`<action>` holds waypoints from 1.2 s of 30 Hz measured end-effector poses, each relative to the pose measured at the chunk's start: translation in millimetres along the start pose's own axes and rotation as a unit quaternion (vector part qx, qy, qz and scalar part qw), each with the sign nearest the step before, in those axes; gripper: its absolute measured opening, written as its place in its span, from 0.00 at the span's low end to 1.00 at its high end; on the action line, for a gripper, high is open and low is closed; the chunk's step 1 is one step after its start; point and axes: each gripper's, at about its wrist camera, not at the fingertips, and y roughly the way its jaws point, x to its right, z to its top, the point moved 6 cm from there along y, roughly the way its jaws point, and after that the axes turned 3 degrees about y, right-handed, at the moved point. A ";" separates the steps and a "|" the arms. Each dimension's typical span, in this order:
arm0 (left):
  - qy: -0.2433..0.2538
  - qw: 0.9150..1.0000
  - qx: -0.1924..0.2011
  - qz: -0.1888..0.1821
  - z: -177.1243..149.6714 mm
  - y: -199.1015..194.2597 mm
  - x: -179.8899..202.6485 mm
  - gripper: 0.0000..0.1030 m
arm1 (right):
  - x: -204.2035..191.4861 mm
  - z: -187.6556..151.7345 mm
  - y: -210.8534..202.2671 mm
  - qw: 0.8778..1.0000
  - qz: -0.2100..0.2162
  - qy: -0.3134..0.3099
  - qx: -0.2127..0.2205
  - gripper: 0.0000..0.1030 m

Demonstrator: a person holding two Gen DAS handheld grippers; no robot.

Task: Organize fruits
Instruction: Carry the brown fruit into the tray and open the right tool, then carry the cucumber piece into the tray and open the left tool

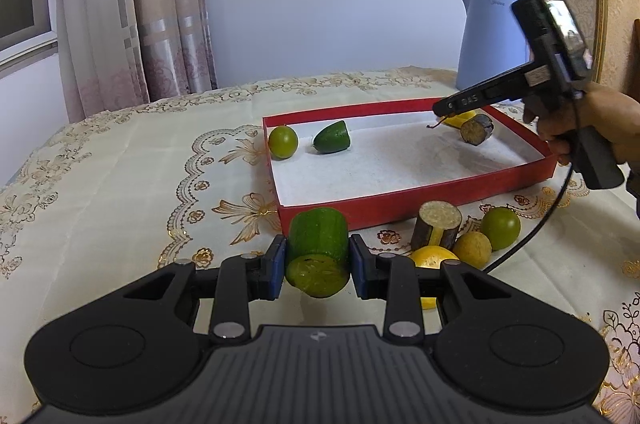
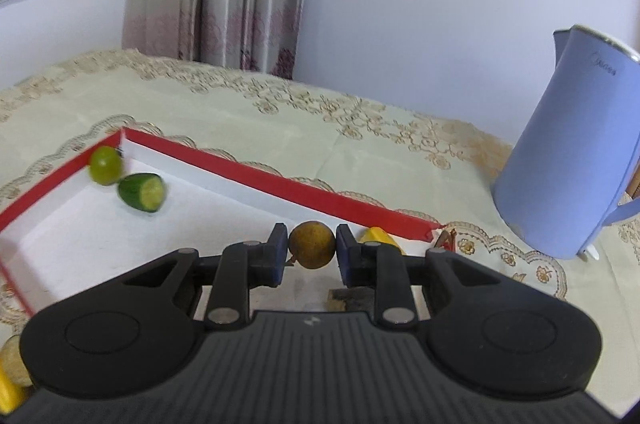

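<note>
A cucumber chunk [image 1: 318,252] is clamped between the pads of the left gripper [image 1: 318,266], just near of the red tray [image 1: 400,202]. A small brown fruit [image 2: 312,244] is pinched by the closed right gripper [image 2: 312,252] over the tray's far right corner. A green lime [image 1: 283,142] and a cucumber end [image 1: 332,137] lie at the tray's far left.

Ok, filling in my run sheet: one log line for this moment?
left claw: shut on cucumber chunk | right claw: shut on brown round fruit, over red box | stage: carrying
</note>
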 end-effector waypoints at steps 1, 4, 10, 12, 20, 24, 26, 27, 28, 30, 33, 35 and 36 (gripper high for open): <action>0.000 1.000 0.000 0.001 0.3 -0.2 -0.1 0.31 | 1.2 0.5 4.4 1.000 -0.003 0.001 -0.005 0.24; 0.000 1.000 0.000 0.002 1.0 -0.2 0.1 0.31 | 4.5 -0.8 16.3 1.000 -0.011 0.002 -0.021 0.24; 0.000 1.000 0.004 0.002 3.1 -2.1 -0.2 0.31 | 6.6 -4.0 23.1 0.999 -0.017 0.003 -0.030 0.24; 0.000 1.000 0.006 0.002 4.0 -3.2 0.2 0.31 | 6.3 -3.3 22.7 0.999 -0.019 0.001 -0.030 0.30; 0.002 1.000 0.011 -0.001 8.0 -6.4 3.0 0.31 | 9.9 1.5 -12.5 1.000 -0.017 0.017 0.015 0.36; 0.000 1.000 0.015 -0.010 12.6 -5.2 6.3 0.31 | 7.8 -6.7 -56.2 0.998 -0.010 0.021 0.051 0.40; -0.002 1.000 0.016 -0.019 15.3 -3.5 9.4 0.31 | 2.0 -16.0 -73.9 0.998 -0.004 0.015 0.056 0.40; 0.000 1.000 0.017 -0.020 17.2 -2.8 11.8 0.31 | -2.8 -22.8 -83.8 0.998 -0.001 0.013 0.063 0.40; 0.001 1.000 0.016 -0.017 18.9 -1.6 13.5 0.31 | -6.1 -27.1 -90.1 0.998 -0.001 0.012 0.069 0.41; 0.008 1.000 0.018 -0.014 22.9 0.8 17.9 0.31 | -15.3 -37.1 -103.5 0.996 0.001 0.011 0.086 0.45; 0.014 1.000 0.020 -0.008 31.2 6.5 23.0 0.31 | -26.9 -47.6 -112.7 0.994 0.005 0.008 0.105 0.50; 0.013 1.000 0.020 -0.008 37.5 11.4 25.6 0.31 | -31.4 -50.2 -114.1 0.994 0.008 -0.002 0.109 0.50; 0.010 1.000 0.019 -0.010 40.4 14.3 25.9 0.31 | -31.8 -50.6 -114.6 0.994 0.014 -0.002 0.113 0.50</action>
